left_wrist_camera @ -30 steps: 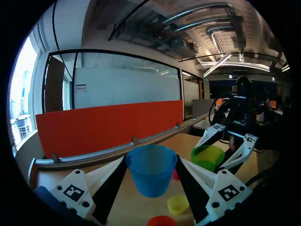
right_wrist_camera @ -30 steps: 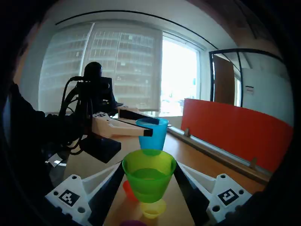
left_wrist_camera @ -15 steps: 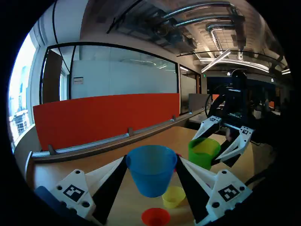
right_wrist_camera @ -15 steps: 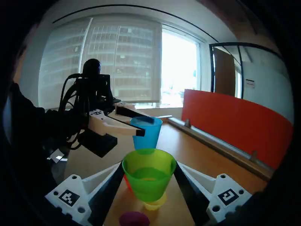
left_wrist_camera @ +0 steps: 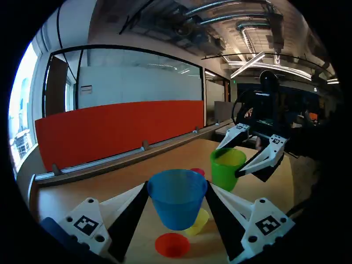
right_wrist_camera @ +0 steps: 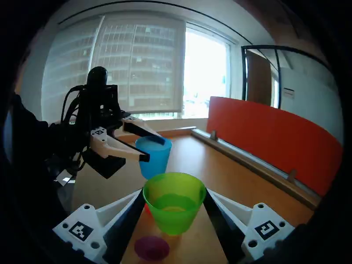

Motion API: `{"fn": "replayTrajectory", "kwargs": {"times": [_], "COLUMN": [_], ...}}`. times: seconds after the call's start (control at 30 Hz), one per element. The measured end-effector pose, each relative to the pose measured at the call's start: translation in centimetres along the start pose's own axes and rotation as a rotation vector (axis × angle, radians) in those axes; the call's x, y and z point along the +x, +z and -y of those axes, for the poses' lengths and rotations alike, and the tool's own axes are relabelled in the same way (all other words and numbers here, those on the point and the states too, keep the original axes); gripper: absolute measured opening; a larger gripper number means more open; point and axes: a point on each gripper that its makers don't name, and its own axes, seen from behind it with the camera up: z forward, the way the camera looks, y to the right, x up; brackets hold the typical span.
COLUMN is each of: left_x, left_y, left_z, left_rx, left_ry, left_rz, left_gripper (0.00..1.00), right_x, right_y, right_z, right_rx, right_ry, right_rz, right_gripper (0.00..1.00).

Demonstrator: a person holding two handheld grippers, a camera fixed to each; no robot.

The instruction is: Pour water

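My left gripper (left_wrist_camera: 177, 188) is shut on an upright blue cup (left_wrist_camera: 177, 200), held above the wooden table (left_wrist_camera: 132, 185). Farther off to its right, my right gripper (left_wrist_camera: 227, 162) holds a green cup (left_wrist_camera: 225, 168), also upright. In the right gripper view, my right gripper (right_wrist_camera: 174, 193) is shut on that green cup (right_wrist_camera: 174, 209), which has liquid in its bottom. Beyond it to the left, the blue cup (right_wrist_camera: 152, 157) sits in the left gripper (right_wrist_camera: 157, 150), with a dark-sleeved arm behind it. The two cups are apart.
Small cups stand on the table below: a yellow one (left_wrist_camera: 199, 221), a red one (left_wrist_camera: 172, 244), another red one (left_wrist_camera: 197, 171) and a purple one (right_wrist_camera: 152, 247). An orange partition (left_wrist_camera: 119, 127) with a metal rail runs along the table's far edge. Windows lie behind the left gripper.
The green cup has drifted left and closer to the blue cup in the left gripper view. In the right gripper view the blue cup slid down-left and the purple cup came into sight. Both cups stay upright.
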Motion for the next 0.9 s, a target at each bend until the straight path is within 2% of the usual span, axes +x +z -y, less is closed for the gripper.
{"fn": "replayTrajectory", "kwargs": {"times": [0.5,0.9], "left_x": [-2.7,-4.9], "left_y": [-0.4,-0.5], "left_z": [-2.9,-5.3], "left_rx": [-0.042,-0.062], "left_ry": [-0.035,-0.020], "left_rz": [0.021,0.031], "left_gripper": [0.88,0.88], "right_x": [-2.9,-4.8], "right_y": [-1.6,-2.4], "right_z": [-2.1,-3.1], "right_rx": [-0.055,-0.086], "right_ry": [0.023,0.027], "right_rz": [0.057,0.098], "right_gripper": [0.93,0.92]}}
